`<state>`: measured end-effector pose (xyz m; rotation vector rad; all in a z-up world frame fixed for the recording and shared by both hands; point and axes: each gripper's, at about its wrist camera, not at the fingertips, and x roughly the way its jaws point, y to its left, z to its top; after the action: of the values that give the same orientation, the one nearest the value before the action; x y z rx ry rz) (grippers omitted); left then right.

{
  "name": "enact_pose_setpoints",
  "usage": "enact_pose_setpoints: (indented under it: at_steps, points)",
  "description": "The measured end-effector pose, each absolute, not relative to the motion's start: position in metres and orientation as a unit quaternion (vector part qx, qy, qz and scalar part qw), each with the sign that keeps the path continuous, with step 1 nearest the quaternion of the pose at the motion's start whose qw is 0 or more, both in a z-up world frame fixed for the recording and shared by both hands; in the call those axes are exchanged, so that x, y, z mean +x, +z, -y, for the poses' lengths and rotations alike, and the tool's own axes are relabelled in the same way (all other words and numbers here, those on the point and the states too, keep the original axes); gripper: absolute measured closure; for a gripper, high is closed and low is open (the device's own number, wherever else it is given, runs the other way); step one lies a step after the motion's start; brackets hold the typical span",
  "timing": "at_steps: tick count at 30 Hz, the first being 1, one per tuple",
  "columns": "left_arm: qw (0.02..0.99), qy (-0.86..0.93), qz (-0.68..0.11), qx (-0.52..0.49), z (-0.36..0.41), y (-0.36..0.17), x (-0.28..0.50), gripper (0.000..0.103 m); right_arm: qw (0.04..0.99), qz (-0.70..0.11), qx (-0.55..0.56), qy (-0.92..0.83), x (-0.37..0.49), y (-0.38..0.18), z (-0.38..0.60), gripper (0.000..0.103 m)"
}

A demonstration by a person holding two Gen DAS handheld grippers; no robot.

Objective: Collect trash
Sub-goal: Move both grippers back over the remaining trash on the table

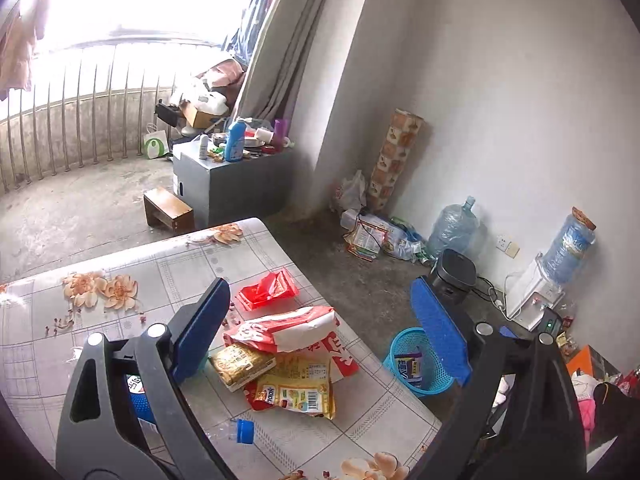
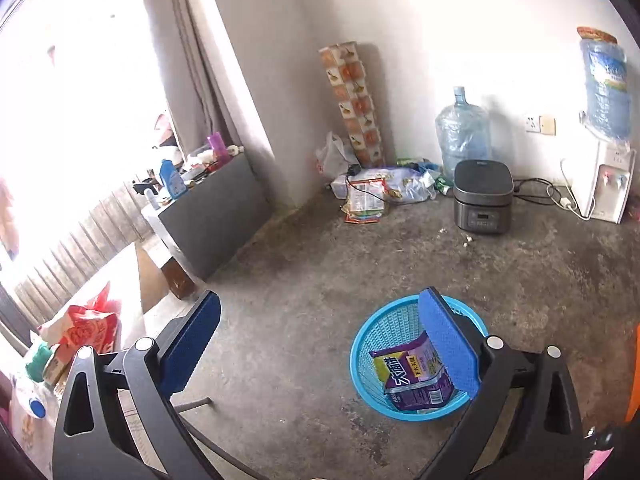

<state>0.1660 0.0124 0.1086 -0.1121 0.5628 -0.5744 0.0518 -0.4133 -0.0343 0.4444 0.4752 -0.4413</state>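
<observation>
Snack wrappers [image 1: 288,364] heaped on table [image 1: 168,264]; left gripper [image 1: 320,328] above, fingers apart; right gripper [image 2: 320,344] over basket [image 2: 368,344], fingers apart.

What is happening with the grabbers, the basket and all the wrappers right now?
left gripper: open, empty, above the table.
right gripper: open, empty.
blue basket: upright on the floor.
purple packet: inside the basket.
red wrapper: on the table.
yellow packet: on the table.
</observation>
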Motion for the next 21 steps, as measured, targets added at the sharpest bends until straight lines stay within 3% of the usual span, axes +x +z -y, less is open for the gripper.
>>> enact_pose_setpoints:
  at_steps: [10, 18, 21]
  points:
    - [0.939, -0.145, -0.299, -0.095, -0.142, 0.066, 0.118, 0.015, 0.951, -0.213, 0.211, 0.074, 0.062, 0.045, 0.286, 0.007]
    - [0.923, -0.094, -0.346, -0.137, -0.198, 0.003, 0.101, 0.016, 0.904, -0.279, 0.186, 0.264, 0.119, 0.059, 0.164, 0.012]
    - [0.918, -0.090, -0.358, -0.148, -0.208, -0.015, 0.108, 0.022, 0.885, -0.317, 0.154, 0.304, 0.147, 0.054, 0.116, 0.016]
